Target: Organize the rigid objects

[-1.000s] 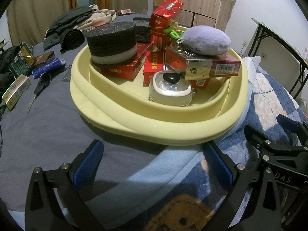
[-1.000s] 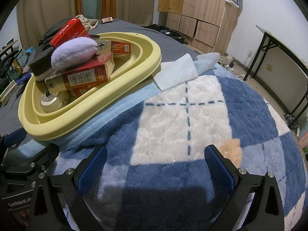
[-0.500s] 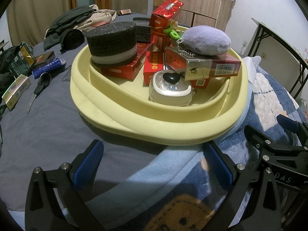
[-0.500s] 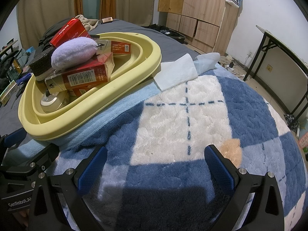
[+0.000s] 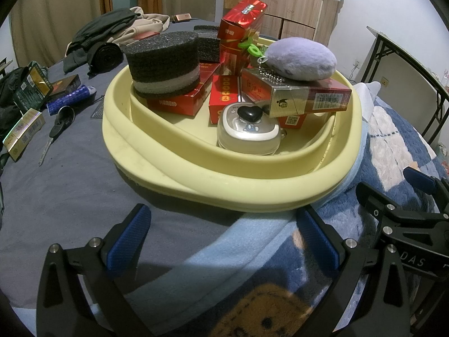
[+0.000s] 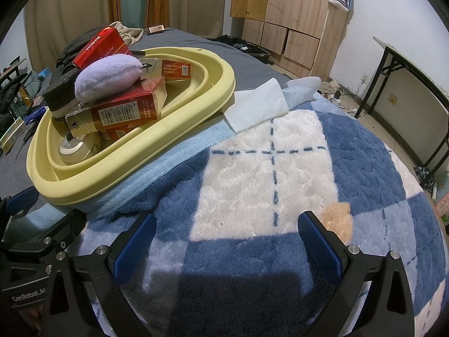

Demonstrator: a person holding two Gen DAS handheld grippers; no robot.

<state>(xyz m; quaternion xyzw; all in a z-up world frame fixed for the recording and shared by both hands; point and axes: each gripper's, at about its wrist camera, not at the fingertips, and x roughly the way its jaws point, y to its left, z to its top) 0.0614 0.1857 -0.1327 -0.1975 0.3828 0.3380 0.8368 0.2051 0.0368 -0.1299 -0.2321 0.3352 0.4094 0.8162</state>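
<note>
Just short of the yellow basin (image 5: 233, 188) full of boxes on the bed, both grippers (image 5: 224, 238) (image 6: 224, 241) hover wide open and empty, and only the left view catches the scissors (image 5: 56, 129).

A big yellow tub (image 5: 224, 188) sits on the bed. Inside the tub, a round black sponge (image 5: 164, 63) with a grey stripe sits on a flat red box (image 5: 179, 101) at the back left. A tall red box (image 5: 241, 42) stands up at the back. A soft purple puff (image 5: 301, 59) lies on a long red and gold box (image 5: 306, 98) at the right. A small white case (image 5: 248, 132) with a black heart on top sits at the front.
</note>
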